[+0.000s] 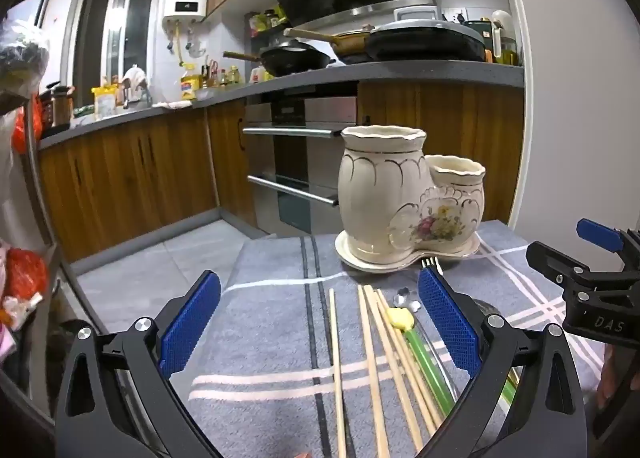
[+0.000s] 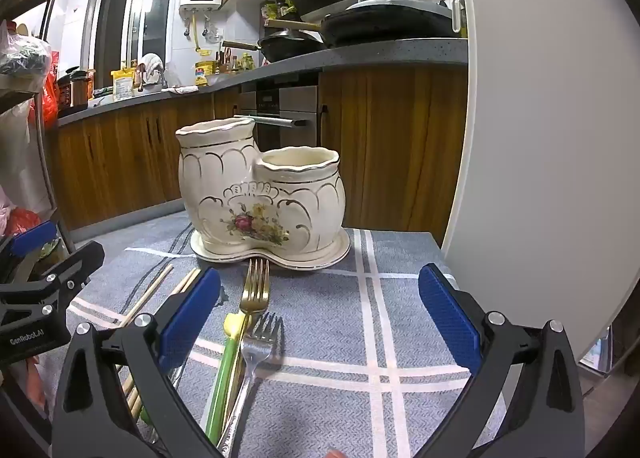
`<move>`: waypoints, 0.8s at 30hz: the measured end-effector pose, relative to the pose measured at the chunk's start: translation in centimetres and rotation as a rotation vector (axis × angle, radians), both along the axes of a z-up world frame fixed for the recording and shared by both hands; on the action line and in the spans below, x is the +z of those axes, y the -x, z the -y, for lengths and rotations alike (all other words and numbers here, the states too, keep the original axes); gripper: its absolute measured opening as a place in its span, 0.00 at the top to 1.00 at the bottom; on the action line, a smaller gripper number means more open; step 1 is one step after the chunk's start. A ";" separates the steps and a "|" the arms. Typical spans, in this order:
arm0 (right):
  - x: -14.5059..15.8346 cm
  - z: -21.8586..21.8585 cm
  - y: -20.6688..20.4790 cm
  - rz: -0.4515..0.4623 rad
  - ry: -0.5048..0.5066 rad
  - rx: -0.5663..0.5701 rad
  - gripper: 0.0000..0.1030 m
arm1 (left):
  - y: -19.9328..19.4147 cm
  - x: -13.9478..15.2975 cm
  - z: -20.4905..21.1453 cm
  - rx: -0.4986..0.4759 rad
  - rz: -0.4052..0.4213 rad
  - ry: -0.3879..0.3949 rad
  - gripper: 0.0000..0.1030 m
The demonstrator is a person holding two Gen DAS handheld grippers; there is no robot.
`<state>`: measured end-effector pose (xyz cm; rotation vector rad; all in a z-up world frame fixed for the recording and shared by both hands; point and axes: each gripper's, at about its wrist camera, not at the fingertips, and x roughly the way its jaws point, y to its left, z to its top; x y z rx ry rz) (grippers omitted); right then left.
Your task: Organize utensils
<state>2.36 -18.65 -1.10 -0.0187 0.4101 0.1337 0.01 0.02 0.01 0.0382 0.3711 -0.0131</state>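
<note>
A cream ceramic utensil holder (image 1: 404, 193) with a tall pot and a short pot stands on its saucer at the far end of the table; it also shows in the right wrist view (image 2: 260, 193). Several wooden chopsticks (image 1: 372, 370) lie between my left gripper's open blue pads, beside a green-handled utensil with a yellow tip (image 1: 428, 370). My left gripper (image 1: 320, 326) is open and empty above them. In the right wrist view a gold fork (image 2: 254, 286), a silver fork (image 2: 256, 346) and the green utensil (image 2: 224, 374) lie under my open, empty right gripper (image 2: 320, 326).
The table has a grey cloth with white and dark stripes (image 2: 380, 338). A white wall or fridge side (image 2: 540, 137) stands close on the right. The table's left edge (image 1: 236, 270) drops to the tiled floor. Kitchen counters with pans lie beyond.
</note>
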 end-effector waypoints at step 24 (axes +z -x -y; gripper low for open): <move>-0.1 -0.2 -0.2 -0.007 -0.003 0.001 0.05 | -0.1 0.0 0.0 0.004 -0.011 0.005 0.05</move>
